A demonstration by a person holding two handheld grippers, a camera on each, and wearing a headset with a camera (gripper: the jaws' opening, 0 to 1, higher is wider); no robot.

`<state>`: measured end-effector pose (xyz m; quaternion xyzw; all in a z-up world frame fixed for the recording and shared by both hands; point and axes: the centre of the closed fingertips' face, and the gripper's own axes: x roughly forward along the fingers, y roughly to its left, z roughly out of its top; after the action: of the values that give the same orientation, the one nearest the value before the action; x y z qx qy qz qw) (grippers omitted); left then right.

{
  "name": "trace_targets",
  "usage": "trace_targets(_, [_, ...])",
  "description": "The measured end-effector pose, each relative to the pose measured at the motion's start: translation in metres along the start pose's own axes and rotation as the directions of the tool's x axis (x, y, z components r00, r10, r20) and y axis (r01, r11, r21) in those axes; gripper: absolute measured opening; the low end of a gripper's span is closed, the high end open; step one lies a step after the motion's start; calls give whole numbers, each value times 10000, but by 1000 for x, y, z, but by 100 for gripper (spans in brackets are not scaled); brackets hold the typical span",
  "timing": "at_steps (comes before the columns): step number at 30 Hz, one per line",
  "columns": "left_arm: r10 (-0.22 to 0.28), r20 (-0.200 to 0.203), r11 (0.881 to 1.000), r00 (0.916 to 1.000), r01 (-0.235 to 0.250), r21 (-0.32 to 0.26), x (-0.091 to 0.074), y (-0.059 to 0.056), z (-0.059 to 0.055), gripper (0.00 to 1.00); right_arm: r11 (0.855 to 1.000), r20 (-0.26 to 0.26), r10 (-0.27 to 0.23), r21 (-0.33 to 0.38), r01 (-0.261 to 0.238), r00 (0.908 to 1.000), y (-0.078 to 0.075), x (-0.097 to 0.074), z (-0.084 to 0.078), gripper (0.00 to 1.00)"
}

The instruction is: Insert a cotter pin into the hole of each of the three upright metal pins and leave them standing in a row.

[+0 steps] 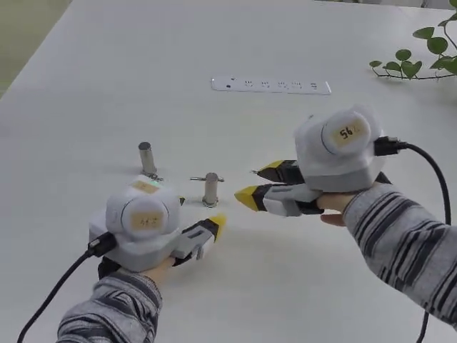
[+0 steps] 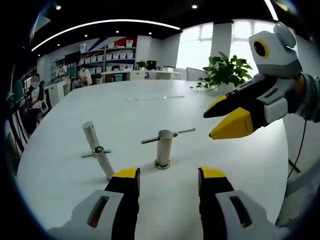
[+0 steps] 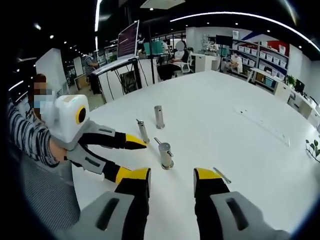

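Left gripper [image 2: 170,173] jaws apart, empty, just short of the middle metal pin [image 2: 164,149], cotter pin [image 2: 170,135] through it. Right gripper [image 3: 171,173] likewise apart; beside it, seemingly a loose cotter pin [image 3: 222,175] on the counter [image 3: 225,130]. Risk: pickup sweep toppling a standing pin.

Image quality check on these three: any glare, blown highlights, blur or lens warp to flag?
Head view: soft even light, faint shadows at the metal pins, no glare on the white table, sharp. Left gripper view: strong fisheye, windows blown out, left pin looks tilted. Right gripper view: same barrel warp, ceiling light strip bows into an arc, right claw in focus.
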<state>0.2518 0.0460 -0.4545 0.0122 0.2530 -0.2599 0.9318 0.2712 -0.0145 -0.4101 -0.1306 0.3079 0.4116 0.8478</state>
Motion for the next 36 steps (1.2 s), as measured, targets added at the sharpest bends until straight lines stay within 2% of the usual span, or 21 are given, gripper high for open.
trace_targets(6, [14,12,10000,10000,-14,66,-18,4,2,62,9997,197,227,-140,-224,9995,6,9,23,32])
trace_targets(7, [34,32,9999,10000,-33,-109,-21,6,3,65,9996,227,266,-118,-263,9994,7,11,26,32])
trace_targets(9, [105,175,9996,9998,-100,-283,-27,9,4,70,9993,331,371,-95,-368,9988,10,19,34,32])
trace_targets(12, [217,203,9998,9996,-217,18,-36,13,5,75,9986,424,518,-97,-514,9978,16,31,45,32])
trace_targets(16, [246,332,9994,9991,-238,-231,-44,17,9,82,9974,493,715,-47,-714,9962,26,42,56,31])
trace_targets(20, [394,199,9987,9990,-400,315,-50,23,8,85,9963,594,854,-29,-854,9946,34,55,66,30])
trace_targets(22, [439,187,9984,9989,-445,342,-53,26,7,87,9962,666,873,-59,-871,9940,35,61,71,30])
trace_targets(25, [437,559,9990,9975,-442,80,-61,30,9,91,9962,746,873,-101,-868,9934,37,74,77,30])
trace_targets(28, [453,609,9990,9971,-453,-11,-65,33,9,94,9957,854,927,-121,-920,9920,39,87,82,30])
trace_targets(30, [478,560,9988,9973,-484,103,-66,34,9,95,9953,977,967,-116,-960,9905,41,96,86,29])
trace_targets(31, [478,518,9986,9975,-490,220,-67,35,9,96,9951,1022,984,-103,-979,9899,34,108,88,29])
trace_targets(32, [467,511,9984,9976,-483,287,-67,35,9,97,9950,1058,994,-68,-993,9894,33,112,89,29])
trace_targets(36, [473,513,9971,9976,-502,575,-68,36,9,99,9942,1153,1070,-46,-1072,9876,34,131,95,29])
